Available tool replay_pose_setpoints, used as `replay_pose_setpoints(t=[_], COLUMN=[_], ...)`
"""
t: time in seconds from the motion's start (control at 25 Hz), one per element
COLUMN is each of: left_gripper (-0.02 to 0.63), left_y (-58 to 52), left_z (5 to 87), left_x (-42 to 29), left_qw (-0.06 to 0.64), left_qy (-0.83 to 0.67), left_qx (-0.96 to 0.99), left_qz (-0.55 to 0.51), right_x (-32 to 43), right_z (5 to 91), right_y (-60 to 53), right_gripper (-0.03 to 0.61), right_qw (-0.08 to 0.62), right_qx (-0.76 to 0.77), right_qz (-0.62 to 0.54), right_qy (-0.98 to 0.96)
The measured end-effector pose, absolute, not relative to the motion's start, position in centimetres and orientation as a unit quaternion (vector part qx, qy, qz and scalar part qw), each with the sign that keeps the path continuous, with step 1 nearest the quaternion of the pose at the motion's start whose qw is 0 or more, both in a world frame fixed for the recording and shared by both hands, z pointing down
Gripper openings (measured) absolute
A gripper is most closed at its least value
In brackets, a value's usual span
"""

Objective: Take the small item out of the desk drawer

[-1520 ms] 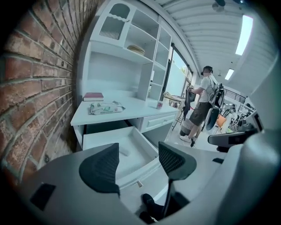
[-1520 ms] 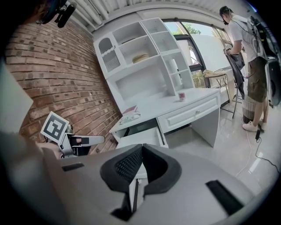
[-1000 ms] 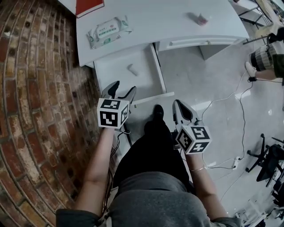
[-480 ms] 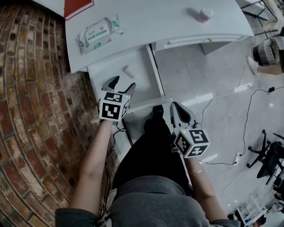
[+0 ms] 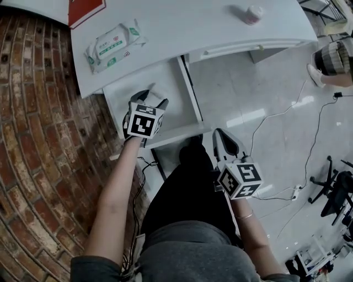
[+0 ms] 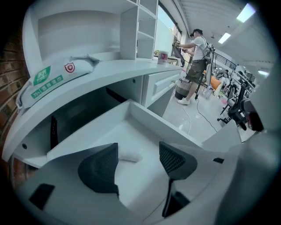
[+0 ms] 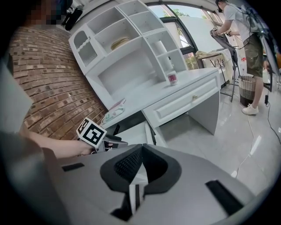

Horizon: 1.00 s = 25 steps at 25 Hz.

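The white desk's drawer (image 5: 179,82) stands pulled out. A small white oblong item (image 6: 130,154) lies on the drawer floor. My left gripper (image 6: 138,160) is open inside the drawer, and the item lies just ahead of and between its dark fingers (image 6: 102,169), apart from both. In the head view the left gripper (image 5: 153,99) hangs over the middle of the drawer and mostly hides the item. My right gripper (image 5: 222,136) is shut on nothing, held over the person's lap to the right of the drawer front. From the right gripper view its jaws (image 7: 141,151) meet.
A wipes pack (image 5: 113,45), a red sheet (image 5: 85,8) and a small pink-and-white cup (image 5: 252,14) sit on the desk top (image 5: 193,27). A brick surface (image 5: 38,137) borders the left. Cables (image 5: 287,115) cross the glossy floor; another person (image 6: 196,57) stands far off.
My left gripper has moved forward, from in front of the drawer front into the drawer, up to the small item. The right gripper has barely moved and stays shut.
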State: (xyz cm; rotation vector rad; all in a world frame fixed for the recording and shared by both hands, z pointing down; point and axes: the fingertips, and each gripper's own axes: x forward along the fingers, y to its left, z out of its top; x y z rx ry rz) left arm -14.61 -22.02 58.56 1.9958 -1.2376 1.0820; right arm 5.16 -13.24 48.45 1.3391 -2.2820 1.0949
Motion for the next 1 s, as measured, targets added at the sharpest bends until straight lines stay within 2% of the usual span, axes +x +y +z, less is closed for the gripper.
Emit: replay_pose_setpoints(t=[1.0], left_gripper=[0.298], left_y=[-23.5], left_z=[66.5], left_x=[-15.5], left_qw=[0.284], left_qy=[-0.427], left_qx=[0.709], left_qz=[0.484], right_x=[6.1], right_z=[51.8], right_y=[-17.0], right_gripper=[0.006], right_qw=[0.163], right_qx=[0.444], right_qz=[0.398], right_qy=[-0.786])
